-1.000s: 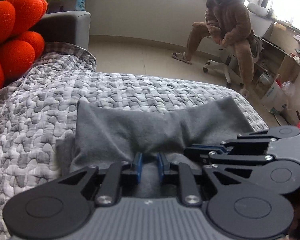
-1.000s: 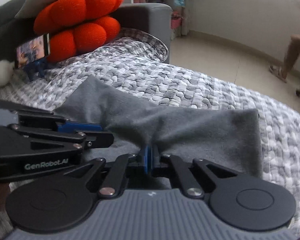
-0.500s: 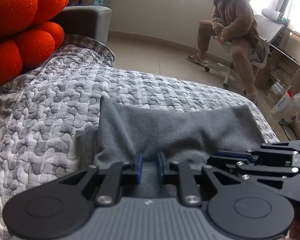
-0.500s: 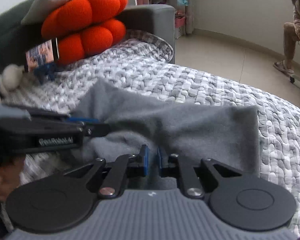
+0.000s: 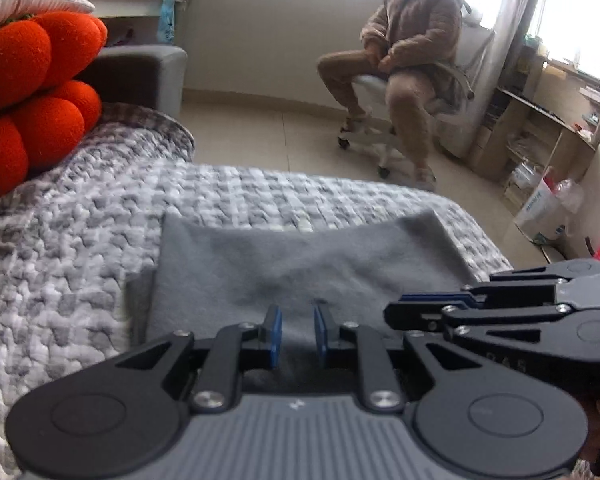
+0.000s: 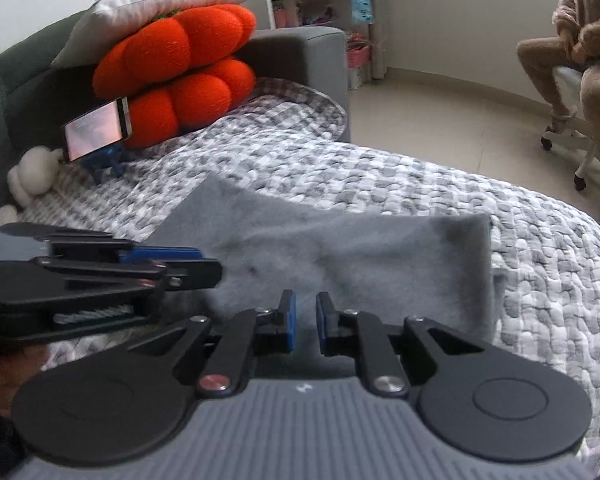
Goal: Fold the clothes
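Since the earlier frame the right gripper has let go: its blue pads, then pinched together on the grey cloth, now stand a narrow gap apart with nothing pressed between them. The left gripper shows the same slim gap as before, its pads clear of the fabric. Both cameras have drawn back a little, so more of the cloth shows, and the bunched pucker it had at the fingertips has relaxed into a flatter sheet.

That cloth is a soft, fuzzy, mid-grey piece folded into a wide band. It lies across the lower centre of both views on the grey-and-white quilt. Its far edge runs nearly straight, its right end is squared off, and a lower layer sticks out slightly at the left end in the left wrist view. A faint crease and a small dark spot mark its middle.

Each gripper appears from the side in the other's view, at the lower right in the left wrist view and at the left edge in the right wrist view.

Orange cushions sit at upper left, and a person sits on a chair in the background.
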`<state>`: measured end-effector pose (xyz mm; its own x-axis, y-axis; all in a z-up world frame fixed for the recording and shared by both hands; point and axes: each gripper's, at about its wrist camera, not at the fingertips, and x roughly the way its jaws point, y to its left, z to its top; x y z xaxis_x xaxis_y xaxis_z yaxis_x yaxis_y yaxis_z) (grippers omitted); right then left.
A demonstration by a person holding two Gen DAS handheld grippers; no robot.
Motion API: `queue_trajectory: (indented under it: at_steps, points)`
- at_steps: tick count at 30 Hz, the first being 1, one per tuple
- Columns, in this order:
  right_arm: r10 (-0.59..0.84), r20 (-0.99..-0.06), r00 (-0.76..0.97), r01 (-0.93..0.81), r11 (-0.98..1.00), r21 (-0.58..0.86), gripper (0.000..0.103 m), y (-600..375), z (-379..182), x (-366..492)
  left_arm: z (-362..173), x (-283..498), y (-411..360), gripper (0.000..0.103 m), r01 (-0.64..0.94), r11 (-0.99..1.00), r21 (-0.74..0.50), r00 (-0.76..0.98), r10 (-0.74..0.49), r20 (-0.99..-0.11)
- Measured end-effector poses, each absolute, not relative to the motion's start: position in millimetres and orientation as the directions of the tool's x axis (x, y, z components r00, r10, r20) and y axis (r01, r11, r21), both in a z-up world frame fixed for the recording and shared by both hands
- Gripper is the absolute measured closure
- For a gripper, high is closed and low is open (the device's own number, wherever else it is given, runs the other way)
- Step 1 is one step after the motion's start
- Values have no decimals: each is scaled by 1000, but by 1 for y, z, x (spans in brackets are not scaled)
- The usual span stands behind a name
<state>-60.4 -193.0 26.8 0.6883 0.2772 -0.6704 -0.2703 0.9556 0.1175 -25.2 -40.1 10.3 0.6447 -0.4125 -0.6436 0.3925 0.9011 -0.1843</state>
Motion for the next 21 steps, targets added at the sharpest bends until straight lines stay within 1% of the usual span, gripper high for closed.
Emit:
queue_trajectory:
  at_steps: [5, 8, 21]
  points:
    - [262, -714, 650, -284, 954, 91, 87, -183, 12, -57, 1, -23, -48, 85, 379, 908, -180, 623, -395, -675]
    - [255, -716, 650, -287, 954, 80, 87, -180, 9, -55, -3, -19, -47, 85, 365, 910, -196, 615, -394, -684]
    - [249, -718, 649, -278, 957, 81, 87, -182, 9, -56, -6, -18, -52, 85, 365, 917, -163, 624, -371, -688]
